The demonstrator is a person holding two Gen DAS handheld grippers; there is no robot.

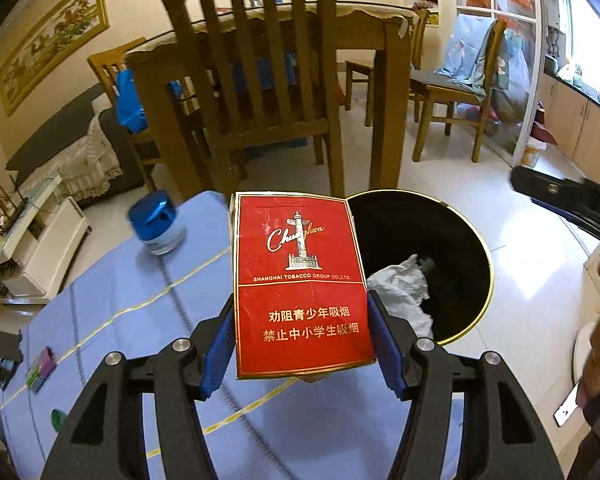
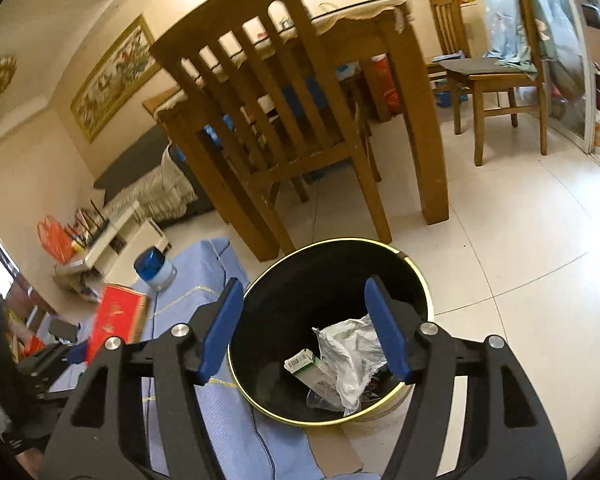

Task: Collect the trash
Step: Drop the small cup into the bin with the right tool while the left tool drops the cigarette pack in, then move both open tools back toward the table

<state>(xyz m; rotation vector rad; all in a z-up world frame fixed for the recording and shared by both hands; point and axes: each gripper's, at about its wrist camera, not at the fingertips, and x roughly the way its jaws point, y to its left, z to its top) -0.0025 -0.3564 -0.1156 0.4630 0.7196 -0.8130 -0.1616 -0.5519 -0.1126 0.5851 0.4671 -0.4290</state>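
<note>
Left claw (image 1: 302, 320) has it: one red cigarette pack (image 1: 300, 284), upright, face to the camera, pinched on both sides between the two blue pads (image 1: 384, 344) at the centre of the left wrist view. Its right edge overlaps the rim of the one black bin (image 1: 472, 240), which sits just right of centre. The pack hangs over the blue cloth (image 1: 140, 320) on the bench, right at the near edge of the bin's mouth.

Over to the right wrist view: the right claw (image 2: 304, 328) is spread wide, nothing between its pads, hanging directly above the bin (image 2: 420, 280) in the lower middle of the frame. Inside the bin I count three pieces: one crumpled white paper (image 2: 352, 356), one small green-and-white carton (image 2: 304, 364) lying tilted beside it, and one clear plastic bit (image 2: 320, 398) underneath. In the left view only the paper (image 1: 400, 288) shows clearly.

The pack (image 2: 116, 320) appears again at the lower left of the right view, held in the left claw.

One blue-lidded jar (image 1: 156, 224) stands on the cloth in the left-middle of the frame; same jar (image 2: 156, 268) at the left of the right view. Behind, one wooden table (image 1: 384, 28) across the top centre. I count three chairs, the nearest chair (image 1: 260, 60) just behind the bin.
</note>
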